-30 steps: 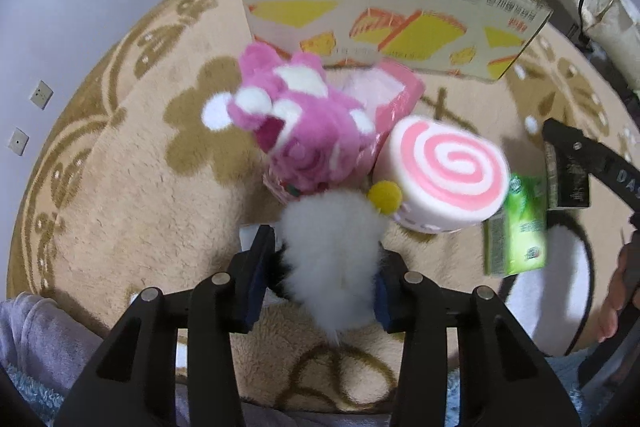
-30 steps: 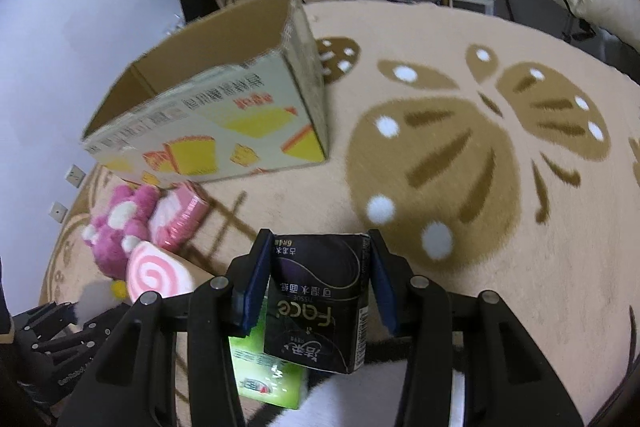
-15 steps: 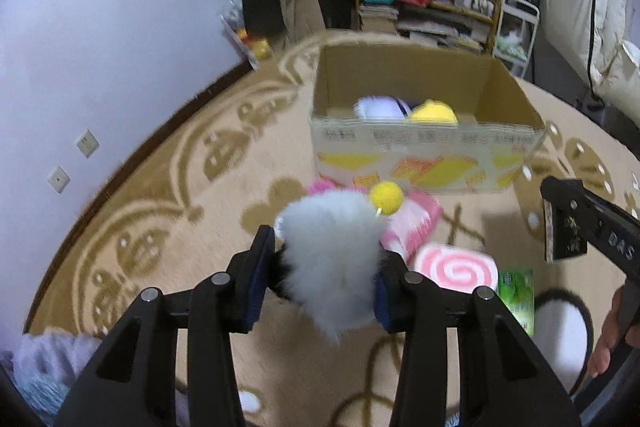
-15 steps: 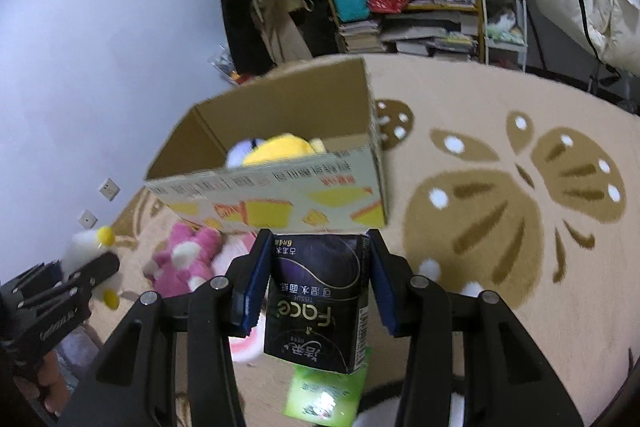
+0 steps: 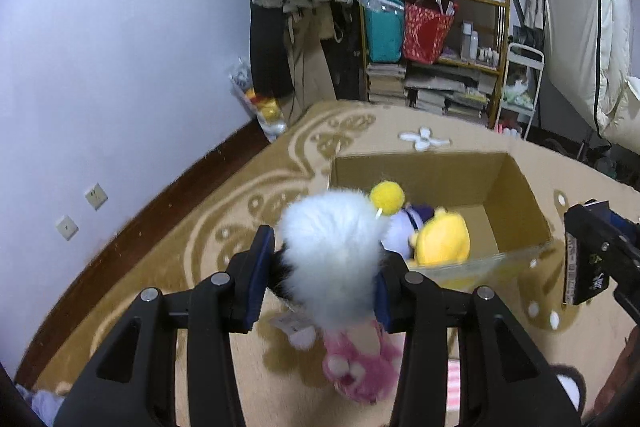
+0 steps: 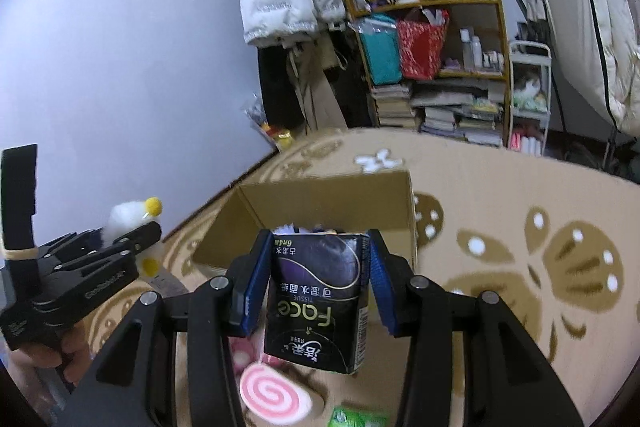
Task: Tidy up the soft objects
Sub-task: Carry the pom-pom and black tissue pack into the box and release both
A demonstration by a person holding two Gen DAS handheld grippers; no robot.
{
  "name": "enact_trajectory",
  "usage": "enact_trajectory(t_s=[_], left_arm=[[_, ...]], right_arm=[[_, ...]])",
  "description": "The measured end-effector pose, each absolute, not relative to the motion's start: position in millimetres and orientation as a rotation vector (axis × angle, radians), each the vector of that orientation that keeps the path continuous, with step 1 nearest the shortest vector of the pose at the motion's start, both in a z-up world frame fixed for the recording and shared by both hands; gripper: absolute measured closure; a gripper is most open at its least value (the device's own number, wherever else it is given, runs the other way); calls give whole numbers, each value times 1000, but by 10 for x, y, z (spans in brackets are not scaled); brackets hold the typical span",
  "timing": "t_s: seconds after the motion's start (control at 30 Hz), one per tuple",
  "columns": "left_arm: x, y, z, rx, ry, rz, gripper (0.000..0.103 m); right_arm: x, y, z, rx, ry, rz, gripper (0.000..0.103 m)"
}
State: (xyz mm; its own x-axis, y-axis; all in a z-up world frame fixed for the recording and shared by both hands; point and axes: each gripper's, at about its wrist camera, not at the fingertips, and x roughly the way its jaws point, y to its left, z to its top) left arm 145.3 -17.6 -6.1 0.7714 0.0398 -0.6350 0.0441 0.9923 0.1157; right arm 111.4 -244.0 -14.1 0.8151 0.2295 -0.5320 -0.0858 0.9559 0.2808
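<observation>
Box [image 6: 320, 199] contents behind tissue pack [image 6: 318, 301]

A fluffy white plush [image 5: 334, 263] with a yellow pom-pom [image 5: 386, 197] is held above the near-left corner of the open cardboard box [image 5: 516, 203]. A black tissue pack [image 6: 316, 303] is held upright over the box's near edge. A yellow plush [image 5: 442, 243] and a purple-and-white plush [image 5: 404, 227] are seen inside, at the near wall. A pink plush [image 5: 360, 367], a pink swirl-roll cushion [image 6: 274, 397] and a green pack [image 6: 356, 419] lie on the rug before the box.
</observation>
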Motion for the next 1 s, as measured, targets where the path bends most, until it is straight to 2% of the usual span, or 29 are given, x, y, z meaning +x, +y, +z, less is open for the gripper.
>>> enact_trajectory(t_s=[0.37,0.7,0.97,1.0], left_arm=[[1900,-229,134,126,597,-23,60],[2114,-365,-124,112,636,-65,59],[2202,-399,-343,135,681,-39,43],[2202,-394,-360,134,687,-40,37]], right_arm=[[1479,-2308,-47,165,536,198,54],[1763,-2321,-325,110,570,202,53],[1867,-2412,-503,143,624,199,52],[1878,-2425,-520,151,634,202,52]])
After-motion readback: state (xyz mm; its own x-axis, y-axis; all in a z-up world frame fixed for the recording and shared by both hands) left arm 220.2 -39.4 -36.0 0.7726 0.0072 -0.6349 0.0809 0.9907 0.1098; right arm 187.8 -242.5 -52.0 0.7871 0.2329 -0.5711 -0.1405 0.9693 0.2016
